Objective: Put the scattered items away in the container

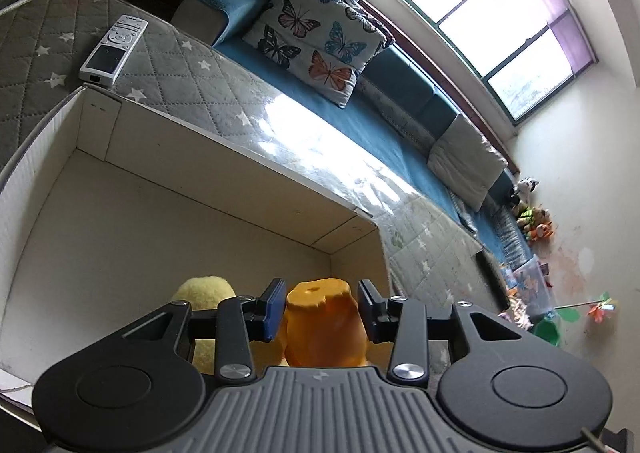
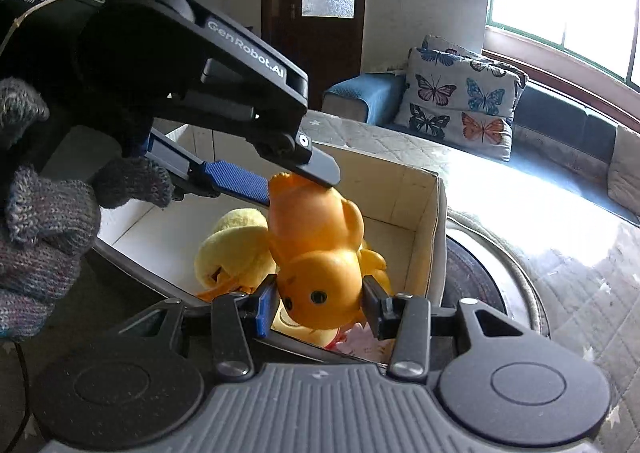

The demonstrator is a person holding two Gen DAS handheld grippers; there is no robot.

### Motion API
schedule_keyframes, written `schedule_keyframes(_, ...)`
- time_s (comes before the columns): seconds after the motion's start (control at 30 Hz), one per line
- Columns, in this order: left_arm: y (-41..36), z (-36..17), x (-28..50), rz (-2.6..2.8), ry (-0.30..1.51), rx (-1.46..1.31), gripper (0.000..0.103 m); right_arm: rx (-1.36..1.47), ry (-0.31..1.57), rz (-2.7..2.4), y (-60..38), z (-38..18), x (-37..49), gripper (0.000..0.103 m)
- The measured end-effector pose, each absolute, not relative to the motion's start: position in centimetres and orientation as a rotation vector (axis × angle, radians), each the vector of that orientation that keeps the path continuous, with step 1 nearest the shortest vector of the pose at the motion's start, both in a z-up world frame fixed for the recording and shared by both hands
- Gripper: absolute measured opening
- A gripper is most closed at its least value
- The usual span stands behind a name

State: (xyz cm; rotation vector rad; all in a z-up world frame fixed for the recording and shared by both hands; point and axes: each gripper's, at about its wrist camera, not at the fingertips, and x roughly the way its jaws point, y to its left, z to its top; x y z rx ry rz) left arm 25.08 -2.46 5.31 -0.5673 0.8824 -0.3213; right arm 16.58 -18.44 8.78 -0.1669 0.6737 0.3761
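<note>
An orange rubber duck (image 2: 316, 237) hangs upside down over the white cardboard box (image 2: 436, 213). My left gripper (image 2: 300, 185) comes in from the upper left, held by a gloved hand (image 2: 36, 221), and is shut on the duck's base. My right gripper (image 2: 320, 305) has a pad against each side of the duck's head. In the left wrist view the duck's base (image 1: 324, 325) sits between the blue pads of the left gripper (image 1: 322, 309), above the box (image 1: 224, 129). A yellow plush toy (image 2: 232, 245) (image 1: 204, 291) lies inside the box. More yellow toy parts beneath the duck are mostly hidden.
A silver remote (image 1: 114, 51) lies on the grey star-quilted cover (image 1: 188, 73) just beyond the box's far corner. A round dark mat (image 2: 476, 281) is right of the box. A butterfly cushion (image 1: 312, 37) rests on the blue sofa (image 1: 372, 125) under the window.
</note>
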Motion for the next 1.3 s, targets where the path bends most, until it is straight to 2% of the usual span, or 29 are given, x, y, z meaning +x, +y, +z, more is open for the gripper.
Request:
schedule_keyframes(0.4, -1.9, 7.4, 22.6, -0.318, 0.821, -0.51, 0.042, -0.161, 0.642, 0.359, -19.2, 9.6, 15.0, 0.046)
schedule_keyframes(0.57, -1.6, 8.2, 20.3, -0.313, 0.786, -0.484, 0.042, -0.141, 0.615, 0.354, -19.4, 10.3, 13.7, 0.055)
schedule_keyframes(0.67, -1.3, 8.5, 18.6, -0.308, 0.759, -0.457, 0.042, -0.13, 0.601, 0.352, -19.3, 10.6, 13.0, 0.064)
schedule_keyframes(0.73, -1.1, 8.7, 17.5, -0.304, 0.739, -0.437, 0.042, -0.127, 0.593, 0.349, -19.3, 10.7, 12.4, 0.074)
schedule_keyframes(0.8, -0.9, 8.9, 16.4, -0.298, 0.722, -0.42, 0.042, -0.122, 0.589, 0.349, -19.3, 10.8, 11.8, 0.075)
schedule_keyframes(0.87, -0.6, 9.0, 15.3, -0.291, 0.706, -0.408, 0.042, -0.114, 0.587, 0.349, -19.1, 10.8, 11.3, 0.083)
schedule_keyframes(0.97, -0.3, 9.1, 13.9, -0.282, 0.684, -0.376, 0.042, -0.108, 0.582, 0.352, -18.8, 10.8, 10.4, 0.085)
schedule_keyframes(1.07, 0.0, 8.9, 12.7, -0.268, 0.68, -0.351, 0.042, -0.1, 0.578, 0.351, -18.7, 10.8, 9.6, 0.096)
schedule_keyframes(1.3, 0.0, 8.2, 10.4, -0.223, 0.673, -0.276, 0.042, -0.074, 0.568, 0.342, -18.7, 10.6, 7.7, 0.103)
